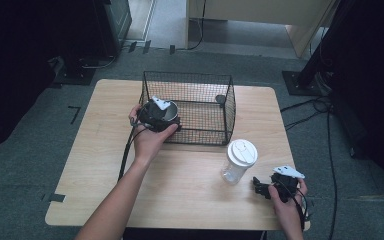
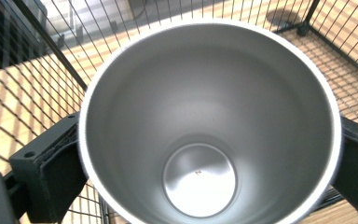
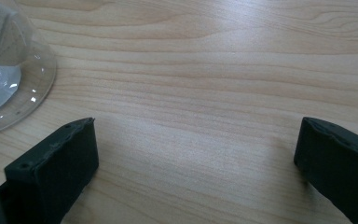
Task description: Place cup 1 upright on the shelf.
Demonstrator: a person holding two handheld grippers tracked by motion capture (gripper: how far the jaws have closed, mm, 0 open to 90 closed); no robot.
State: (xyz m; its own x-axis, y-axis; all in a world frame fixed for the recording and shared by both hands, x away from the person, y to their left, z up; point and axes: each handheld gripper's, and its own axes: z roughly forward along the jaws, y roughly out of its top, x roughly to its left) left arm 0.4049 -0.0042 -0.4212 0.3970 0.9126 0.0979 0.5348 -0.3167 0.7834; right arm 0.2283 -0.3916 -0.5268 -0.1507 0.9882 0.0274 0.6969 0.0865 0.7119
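wire basket at table far edge, centre | steel cup in basket's near-left corner | lidded cup toward near-right corner

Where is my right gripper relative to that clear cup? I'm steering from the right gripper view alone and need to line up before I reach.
Observer: The clear cup stands on the table just ahead and left of the right gripper, apart from it. It has a white lid.
Operator: And the other hand?
Observer: The left gripper holds a metal cup at the near left corner of the wire basket.
Operator: Anything in that metal cup?
Observer: No, the left gripper view looks straight into it and it is empty.
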